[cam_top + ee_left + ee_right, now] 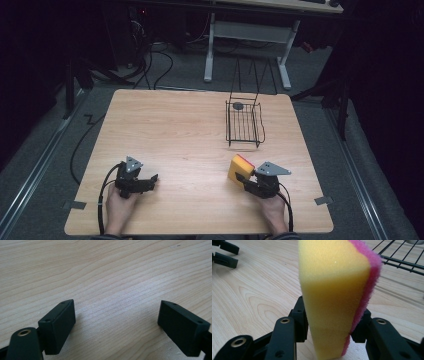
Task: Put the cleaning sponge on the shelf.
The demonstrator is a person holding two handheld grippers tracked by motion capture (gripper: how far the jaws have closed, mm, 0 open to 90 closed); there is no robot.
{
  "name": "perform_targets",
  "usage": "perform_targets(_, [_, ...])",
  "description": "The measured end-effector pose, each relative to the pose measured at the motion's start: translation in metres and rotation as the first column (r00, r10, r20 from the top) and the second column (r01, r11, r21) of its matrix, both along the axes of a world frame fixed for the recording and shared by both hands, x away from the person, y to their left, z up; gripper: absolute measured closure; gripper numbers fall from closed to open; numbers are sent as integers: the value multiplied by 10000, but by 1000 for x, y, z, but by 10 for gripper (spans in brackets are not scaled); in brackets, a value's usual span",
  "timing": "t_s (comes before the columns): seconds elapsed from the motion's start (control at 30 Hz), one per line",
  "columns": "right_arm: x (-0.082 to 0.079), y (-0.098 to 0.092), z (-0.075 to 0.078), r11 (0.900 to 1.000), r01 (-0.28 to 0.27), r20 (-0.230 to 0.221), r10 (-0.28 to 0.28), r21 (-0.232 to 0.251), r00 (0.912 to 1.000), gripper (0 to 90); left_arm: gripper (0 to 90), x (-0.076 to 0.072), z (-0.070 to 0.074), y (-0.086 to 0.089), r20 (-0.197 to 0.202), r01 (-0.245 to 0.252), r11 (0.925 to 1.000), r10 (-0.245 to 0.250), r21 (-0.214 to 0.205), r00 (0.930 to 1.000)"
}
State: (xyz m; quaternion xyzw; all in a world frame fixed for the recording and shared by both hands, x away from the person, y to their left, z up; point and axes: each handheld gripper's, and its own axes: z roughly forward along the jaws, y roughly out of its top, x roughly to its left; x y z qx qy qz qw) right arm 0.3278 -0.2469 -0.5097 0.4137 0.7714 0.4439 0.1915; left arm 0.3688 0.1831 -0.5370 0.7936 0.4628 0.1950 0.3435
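A yellow sponge [239, 168] with a pink scouring side is pinched in my right gripper [247, 178] at the front right of the table. In the right gripper view the sponge [334, 290] stands on end between the two jaws of that gripper [329, 322], squeezed at its lower part. At the front left, my left gripper [150, 180] rests low over the wood. Its jaws stand wide apart in the left gripper view, and the left gripper [116, 325] has just bare table between them.
A black wire basket [243, 124] stands at the back right of the wooden table [175, 130], with a small dark round object [238, 105] at its far end. The basket's wires [402, 260] show beyond the sponge. A white desk frame stands behind the table.
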Motion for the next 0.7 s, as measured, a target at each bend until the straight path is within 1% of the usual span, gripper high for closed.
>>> perform_targets(0.27, [-3,-3,3,9998,-45,53,44,188,10000,587,151,0,0,0,-3,-1,10000,1,1,10000])
perform_targets(0.37, [-4,-5,5,9996,30,14,-31,269,10000,587,151,0,0,0,-6,-3,10000,3,-7,10000])
perform_targets(0.43, [-5,-6,6,9994,105,-24,-105,325,9999,587,151,0,0,0,-7,0,10000,0,-5,10000])
perform_targets(0.47, [-6,-9,8,9987,267,-84,-264,442,9996,587,151,0,0,0,-6,-1,10000,1,-5,10000])
perform_targets(0.5, [-6,-9,8,9987,267,-84,-264,442,9996,587,151,0,0,0,0,0,10000,0,3,10000])
perform_targets(0.53, [-6,-11,9,9979,383,-123,-377,521,9992,587,151,0,0,0,-3,-1,10000,1,-6,10000])
perform_targets(0.7, [-7,-15,15,9959,717,-233,-705,554,9972,587,151,0,0,0,-5,-2,10000,2,-1,10000])
